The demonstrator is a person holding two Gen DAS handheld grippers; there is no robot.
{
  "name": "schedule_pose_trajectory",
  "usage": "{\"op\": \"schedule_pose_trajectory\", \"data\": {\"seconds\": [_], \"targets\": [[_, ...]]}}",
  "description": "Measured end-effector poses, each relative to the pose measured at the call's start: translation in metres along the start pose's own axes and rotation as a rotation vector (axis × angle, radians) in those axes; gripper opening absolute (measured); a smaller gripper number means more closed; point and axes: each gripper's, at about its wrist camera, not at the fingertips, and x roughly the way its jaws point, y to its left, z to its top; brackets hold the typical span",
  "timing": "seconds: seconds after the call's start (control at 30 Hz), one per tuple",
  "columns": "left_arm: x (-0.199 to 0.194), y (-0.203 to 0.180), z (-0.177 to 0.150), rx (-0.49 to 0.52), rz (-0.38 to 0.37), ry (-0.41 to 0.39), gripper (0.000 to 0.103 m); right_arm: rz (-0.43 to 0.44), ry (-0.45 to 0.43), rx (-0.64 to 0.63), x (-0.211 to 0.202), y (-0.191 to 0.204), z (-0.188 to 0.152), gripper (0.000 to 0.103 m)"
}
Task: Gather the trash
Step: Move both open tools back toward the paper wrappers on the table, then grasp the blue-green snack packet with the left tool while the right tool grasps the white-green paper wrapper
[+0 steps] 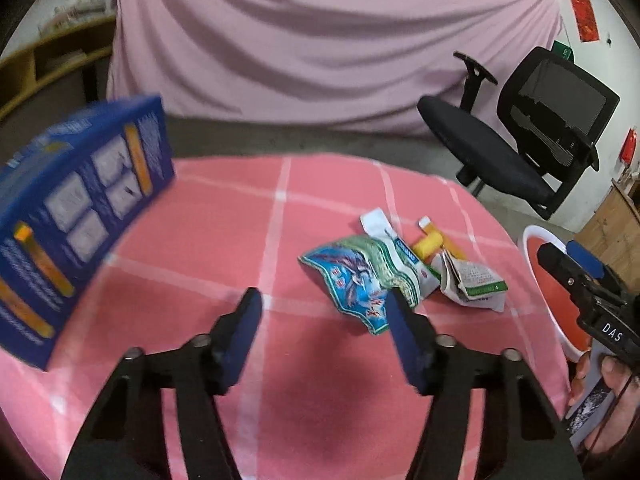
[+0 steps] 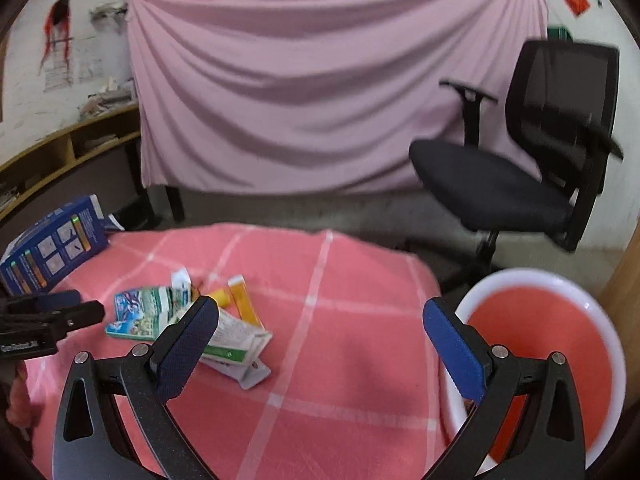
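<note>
1. The trash is a small pile of wrappers [image 1: 384, 268] on the pink checked cloth [image 1: 208, 240]. It lies just ahead of our left gripper [image 1: 324, 304] and a bit to its right. It is ahead and to the left of our right gripper [image 2: 320, 320].
2. Our left gripper is spread wide and holds nothing. Its right finger [image 1: 404, 320] is right by the blue and green wrapper [image 1: 356, 276]; we cannot tell if they touch.
3. Our right gripper is spread wide too, and empty. The white bowl with the red inside [image 2: 600, 320] is just to its right, near the cloth's edge.
4. We think the step now is to reach for one wrapper. To do it well, we should slide the left gripper a little right so the wrapper sits between both fingers, go low to the cloth, then squeeze. Thin wrappers slip, so we should pinch a puffy part.
5. We count one pile with maybe four or five pieces; they overlap, so we cannot be sure. We see one yellow roll [image 1: 428, 244] in it.
6. We count one blue box [image 1: 76, 216], up off the cloth to the left of the left gripper, one bowl, one black chair [image 2: 520, 172], and two grippers.
</note>
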Motion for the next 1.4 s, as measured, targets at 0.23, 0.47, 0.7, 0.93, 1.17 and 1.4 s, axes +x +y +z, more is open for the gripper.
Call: {"op": "schedule_pose_trajectory", "data": {"seconds": [0.23,0.47,0.7,0.93,1.17,1.4], "targets": [[0.010,0.006,0.016,-0.037,-0.065,0.034,0.047,0.019,0.063,-0.026,0.008,0.004,-0.001,0.103],[0.019,0.004,0.023,-0.037,-0.051,0.054,0.018,0.027,0.099,-0.054,0.014,0.008,-0.001,0.103],[0.012,0.005,0.020,-0.036,-0.073,0.033,0.003,0.101,0.153,-0.070,0.024,0.012,-0.002,0.102],[-0.017,0.003,0.006,-0.022,-0.002,-0.070,0.000,0.176,0.197,-0.116,0.030,0.032,-0.005,0.101],[-0.038,0.009,-0.016,-0.026,-0.011,-0.081,0.000,0.162,0.233,-0.157,0.042,0.052,-0.003,0.101],[-0.050,-0.003,-0.027,0.040,0.005,-0.102,0.000,0.147,0.285,-0.128,0.054,0.045,-0.005,0.069]]}}
